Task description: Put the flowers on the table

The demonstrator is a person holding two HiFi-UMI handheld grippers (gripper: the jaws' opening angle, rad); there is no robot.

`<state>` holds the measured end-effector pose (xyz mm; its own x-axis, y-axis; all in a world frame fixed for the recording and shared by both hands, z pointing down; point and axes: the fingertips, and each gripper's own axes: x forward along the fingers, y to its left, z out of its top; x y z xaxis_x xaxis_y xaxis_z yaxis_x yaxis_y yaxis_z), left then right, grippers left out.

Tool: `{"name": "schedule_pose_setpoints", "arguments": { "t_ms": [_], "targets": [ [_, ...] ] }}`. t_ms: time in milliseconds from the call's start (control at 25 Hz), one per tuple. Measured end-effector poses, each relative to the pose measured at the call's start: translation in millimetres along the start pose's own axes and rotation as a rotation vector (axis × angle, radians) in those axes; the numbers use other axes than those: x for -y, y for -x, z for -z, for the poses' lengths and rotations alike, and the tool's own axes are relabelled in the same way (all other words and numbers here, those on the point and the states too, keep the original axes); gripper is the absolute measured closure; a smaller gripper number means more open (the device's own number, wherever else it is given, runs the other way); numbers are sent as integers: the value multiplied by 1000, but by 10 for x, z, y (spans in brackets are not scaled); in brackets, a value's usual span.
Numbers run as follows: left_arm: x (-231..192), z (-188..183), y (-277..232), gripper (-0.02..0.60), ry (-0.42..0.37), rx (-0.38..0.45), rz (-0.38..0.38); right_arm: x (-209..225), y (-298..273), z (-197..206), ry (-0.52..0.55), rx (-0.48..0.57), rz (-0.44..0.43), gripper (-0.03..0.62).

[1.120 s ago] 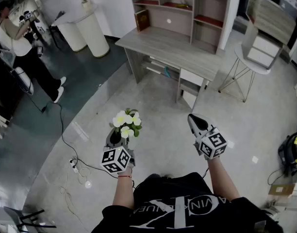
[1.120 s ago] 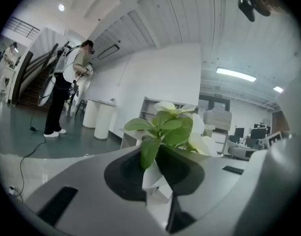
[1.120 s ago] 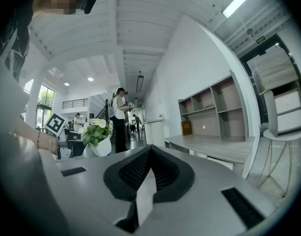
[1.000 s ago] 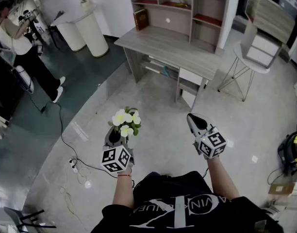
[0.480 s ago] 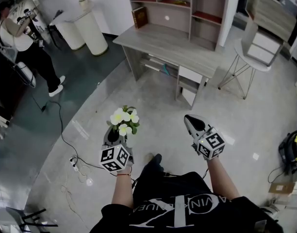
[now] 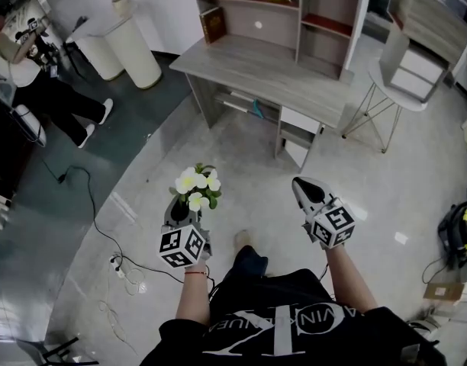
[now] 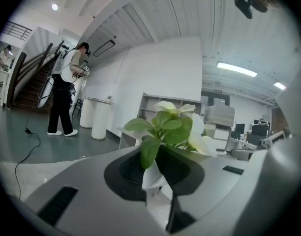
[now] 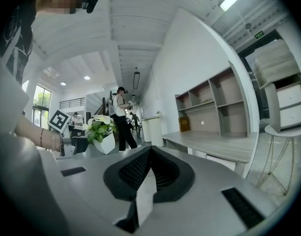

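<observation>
A small white pot of white flowers with green leaves (image 6: 197,185) stands between the jaws of my left gripper (image 6: 180,206), which is shut on the pot and carries it above the floor. In the left gripper view the white pot (image 7: 153,175) is wedged between the pads, and the flowers (image 7: 170,127) rise over my left gripper (image 7: 160,157). My right gripper (image 6: 308,191) is level beside it, shut, nothing in it; in its own view the right gripper (image 8: 149,154) shows its pads meeting. The grey wooden table (image 6: 264,71) stands ahead, apart from both grippers. The right gripper view shows the flowers (image 8: 100,127) at left.
A shelf unit (image 6: 294,6) sits on the table's back. Two white pedestals (image 6: 134,48) stand at far left near another person (image 6: 35,75). A folding stand with a drawer box (image 6: 397,82) is at right. Cables (image 6: 119,265) lie on the floor at left, a bag (image 6: 458,235) at right.
The floor has slid under me and a foot now shows below the grippers. Both grippers kept their places side by side, the flowers still held. The other person has shifted left.
</observation>
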<state>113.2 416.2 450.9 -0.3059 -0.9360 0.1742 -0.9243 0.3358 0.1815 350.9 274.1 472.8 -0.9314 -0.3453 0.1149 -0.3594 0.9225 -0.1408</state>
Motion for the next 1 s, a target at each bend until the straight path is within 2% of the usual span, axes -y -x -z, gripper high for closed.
{"name": "schedule_pose_setpoints", "arguments": {
  "t_ms": [240, 1000],
  "targets": [
    [-224, -84, -462, 509, 19, -6, 16, 206, -418, -68, 4, -22, 36, 585],
    [-1117, -417, -1562, 508, 58, 2, 53, 468, -1700, -307, -17, -33, 95, 585]
  ]
}}
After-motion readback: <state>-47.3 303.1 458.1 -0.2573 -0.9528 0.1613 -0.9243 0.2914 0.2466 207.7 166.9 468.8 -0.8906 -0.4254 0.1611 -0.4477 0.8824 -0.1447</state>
